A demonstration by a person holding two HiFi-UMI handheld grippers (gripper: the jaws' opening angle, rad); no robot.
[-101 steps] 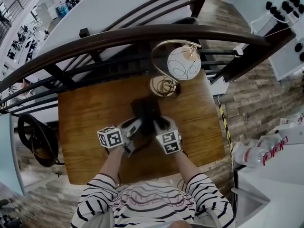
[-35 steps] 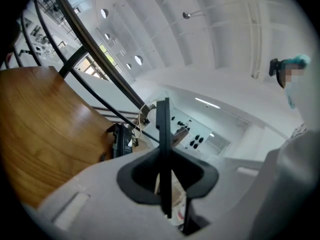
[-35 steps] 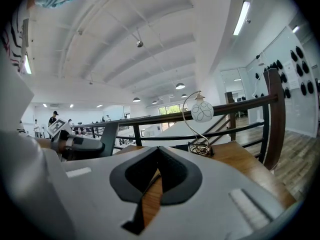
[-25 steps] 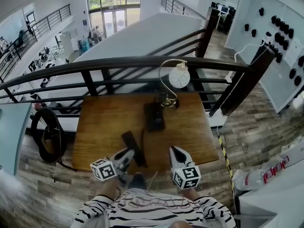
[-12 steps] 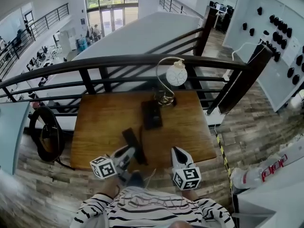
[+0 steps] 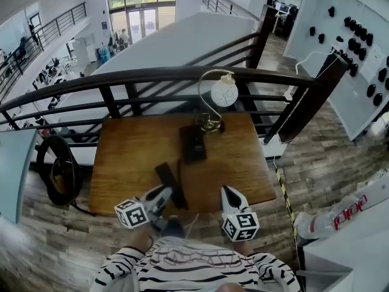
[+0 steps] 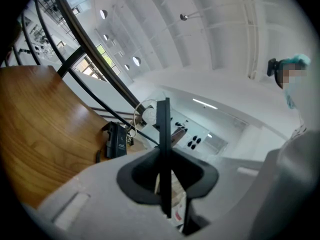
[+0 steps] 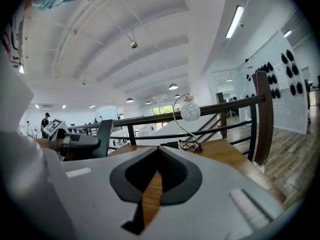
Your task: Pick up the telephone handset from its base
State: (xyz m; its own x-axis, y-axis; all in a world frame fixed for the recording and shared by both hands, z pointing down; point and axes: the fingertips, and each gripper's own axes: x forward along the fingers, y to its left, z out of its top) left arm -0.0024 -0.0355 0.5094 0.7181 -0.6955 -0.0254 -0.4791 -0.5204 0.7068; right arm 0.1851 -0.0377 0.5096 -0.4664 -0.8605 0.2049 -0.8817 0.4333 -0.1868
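Observation:
The black telephone base (image 6: 193, 143) lies at the far middle of the wooden table (image 6: 124, 157), its cradle bare. The black handset (image 6: 169, 185) is off it, held over the table's near part with my left gripper (image 6: 165, 194) shut on its lower end. In the left gripper view the handset (image 7: 163, 149) shows edge-on as a thin black bar between the jaws, with the base (image 7: 116, 140) well beyond it. My right gripper (image 6: 228, 191) hovers at the near right edge, jaws closed, holding nothing. In the right gripper view its jaws (image 8: 159, 150) meet, and the handset (image 8: 103, 136) shows at the left.
A bent-neck lamp with a white globe (image 6: 223, 93) stands just behind the base. A dark railing (image 6: 182, 75) runs along the table's far side. A black looped thing (image 6: 53, 169) hangs off the table's left side. A white counter (image 6: 349, 236) stands to the right.
Four seconds ago both grippers were at the base; now they are back at the near edge, the left one carrying the handset. Over the last second hardly anything moved.

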